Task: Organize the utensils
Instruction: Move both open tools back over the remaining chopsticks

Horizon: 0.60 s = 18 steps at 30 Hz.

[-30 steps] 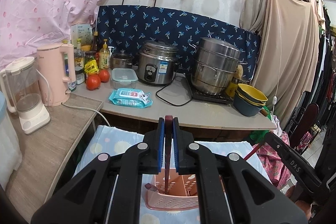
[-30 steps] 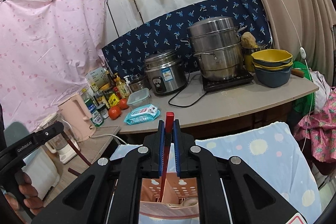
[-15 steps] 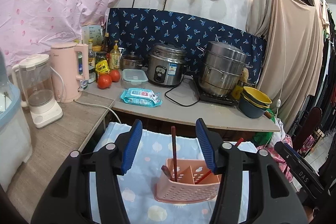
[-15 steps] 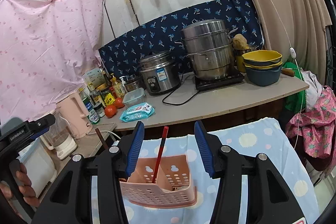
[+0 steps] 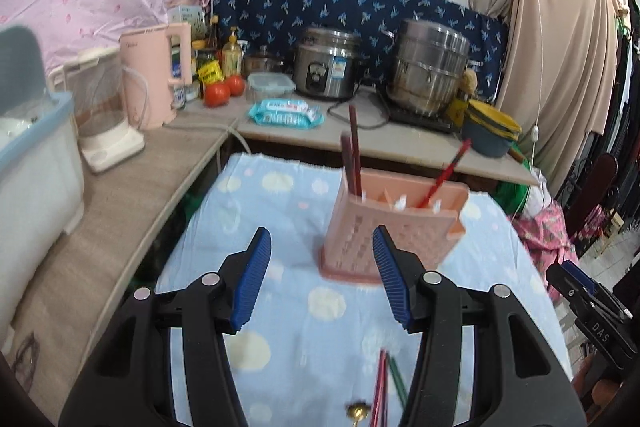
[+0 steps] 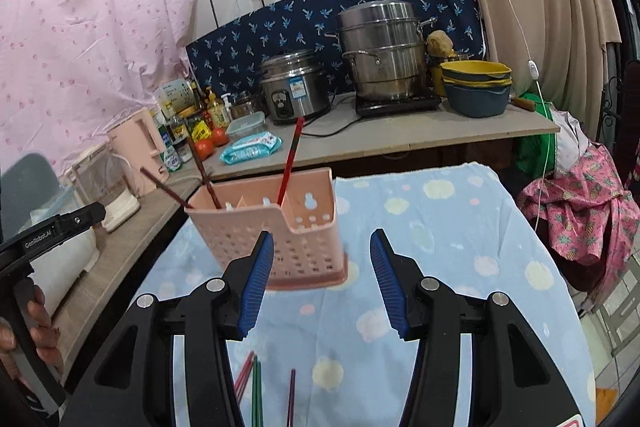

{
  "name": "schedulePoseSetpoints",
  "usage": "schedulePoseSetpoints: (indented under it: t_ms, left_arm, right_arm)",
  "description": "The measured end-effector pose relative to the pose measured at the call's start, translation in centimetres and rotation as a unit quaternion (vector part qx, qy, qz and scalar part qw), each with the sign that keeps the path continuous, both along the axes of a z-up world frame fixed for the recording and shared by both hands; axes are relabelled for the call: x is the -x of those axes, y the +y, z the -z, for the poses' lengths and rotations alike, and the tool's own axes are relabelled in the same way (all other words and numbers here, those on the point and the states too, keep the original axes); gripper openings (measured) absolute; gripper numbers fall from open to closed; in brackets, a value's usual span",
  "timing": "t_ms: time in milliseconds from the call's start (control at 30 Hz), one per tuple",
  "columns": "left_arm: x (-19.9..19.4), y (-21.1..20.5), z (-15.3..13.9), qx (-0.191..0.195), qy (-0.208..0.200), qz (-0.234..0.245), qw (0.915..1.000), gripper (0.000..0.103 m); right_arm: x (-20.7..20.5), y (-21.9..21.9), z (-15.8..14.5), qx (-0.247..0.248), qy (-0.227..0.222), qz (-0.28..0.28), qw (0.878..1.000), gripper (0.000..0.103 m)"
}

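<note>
Chopsticks (image 5: 354, 153) are stood upright in the pink holder (image 5: 390, 227), which is set on the blue cloth (image 5: 280, 307); more sticks (image 6: 256, 387) are left lying flat on the cloth nearer the cameras. Both the left gripper (image 5: 320, 277) and right gripper (image 6: 322, 277) are seen released, nothing being held between the jaws.

Left of the steel rice cooker (image 5: 327, 69) sit a clear lidded container (image 5: 269, 85), two tomatoes (image 5: 223, 90) and a pink kettle (image 5: 155, 79); right of it, a stacked steamer pot (image 5: 430, 67); before it, a wipes packet (image 5: 285, 111).
</note>
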<state>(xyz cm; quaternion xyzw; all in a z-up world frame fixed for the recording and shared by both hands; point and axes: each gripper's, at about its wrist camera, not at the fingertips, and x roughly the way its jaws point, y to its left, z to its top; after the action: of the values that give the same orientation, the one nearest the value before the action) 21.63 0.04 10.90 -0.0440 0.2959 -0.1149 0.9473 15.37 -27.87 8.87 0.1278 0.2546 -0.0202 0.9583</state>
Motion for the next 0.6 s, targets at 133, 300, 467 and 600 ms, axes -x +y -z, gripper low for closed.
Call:
schedulePoseSetpoints:
  t_ms: [133,300,467,600]
  left_arm:
    - [2.2,0.3,3.1,-0.003,0.032,0.0,0.9995,0.05]
    - [5.1,0.5,6.6,-0.008,0.068,0.004,0.9976,0.05]
    - [8.1,0.7,9.2,-0.019,0.087,0.006,0.996,0.05]
    - [10.4,0.5,11.0,-0.039,0.097,0.012,0.9944,0.05]
  right_arm:
    - [2.7,0.9,2.8,0.001,0.036,-0.006,0.999,0.049]
    - [5.6,1.6,5.9,-0.01,0.076,-0.011,0.997,0.049]
    - [8.3,2.4,8.8,-0.005,0.104,-0.007,0.995,0.049]
    - [10.3,3.2,11.0,-0.002,0.13,-0.015,0.991,0.049]
